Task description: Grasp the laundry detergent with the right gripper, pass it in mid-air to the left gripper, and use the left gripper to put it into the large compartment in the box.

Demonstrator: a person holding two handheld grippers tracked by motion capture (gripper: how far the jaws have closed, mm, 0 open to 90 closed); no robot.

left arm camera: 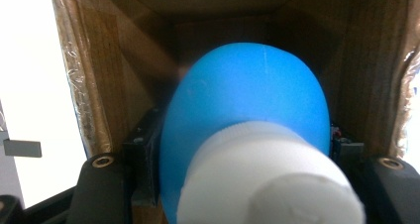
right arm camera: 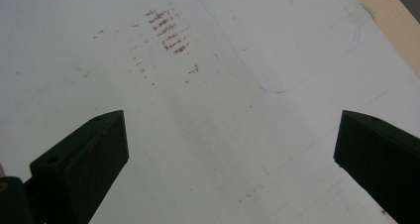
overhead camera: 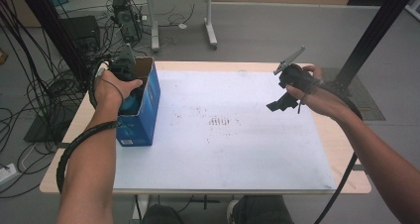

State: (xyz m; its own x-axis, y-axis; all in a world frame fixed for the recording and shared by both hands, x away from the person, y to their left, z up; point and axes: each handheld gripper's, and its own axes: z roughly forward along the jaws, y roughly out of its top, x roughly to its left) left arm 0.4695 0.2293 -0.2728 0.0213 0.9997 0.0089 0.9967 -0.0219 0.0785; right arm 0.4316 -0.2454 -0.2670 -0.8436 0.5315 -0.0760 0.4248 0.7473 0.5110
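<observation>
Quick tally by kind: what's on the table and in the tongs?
Blue cardboard box: 1
Blue bottle with white cap, in the box, held by the left tongs: 1
White mat: 1
Right tongs, open, holding nothing: 0
Total: 3

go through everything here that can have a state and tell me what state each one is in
Blue box: upright, top open.
Blue bottle: white cap on, held inside the box.
Left gripper: shut on the bottle, in the box mouth.
Right gripper: open, empty, above the white mat.
</observation>
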